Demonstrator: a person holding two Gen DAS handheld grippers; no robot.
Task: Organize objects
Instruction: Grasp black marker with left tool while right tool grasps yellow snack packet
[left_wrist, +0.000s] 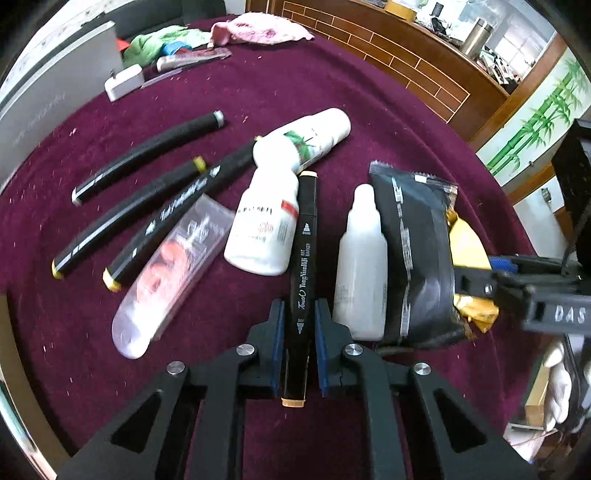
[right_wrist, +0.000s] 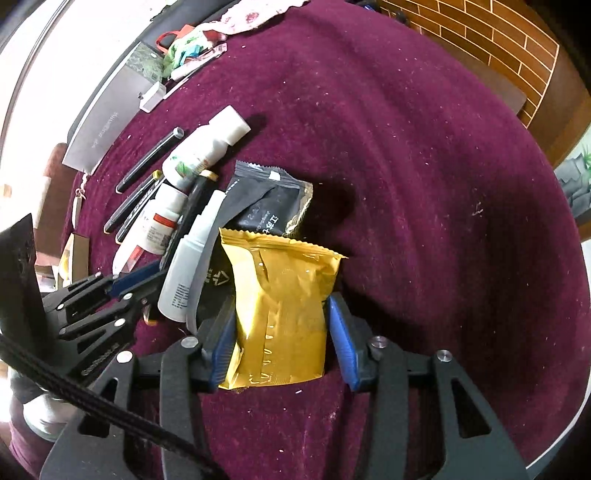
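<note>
The left gripper (left_wrist: 299, 347) is clenching its fingers on the near end of a black art marker (left_wrist: 303, 258) that is lying on the maroon bench (left_wrist: 332, 92), so the step in hand looks like gathering this stray marker. It is sitting between a white pill bottle (left_wrist: 262, 229) and a translucent dropper bottle (left_wrist: 360, 266), apart from the three other black markers (left_wrist: 147, 192) lined up farther left (a sensible home for it, by my reading).

The right gripper (right_wrist: 280, 343) is straddling a gold snack packet (right_wrist: 284, 306), which is leaning against a black packet (right_wrist: 269, 206); its left pad appears to be touching the foil while the right pad is standing a little clear, so I judge the fingers as not yet grasping it.

Next, the left hand probably needs to be lifting the marker straight up first, since the bottles are crowding it on both sides, then carrying it across to the marker row and laying it parallel. The right fingers would need to be closing fully before any lift, as the soft foil is likely to slip or crumple.
</note>
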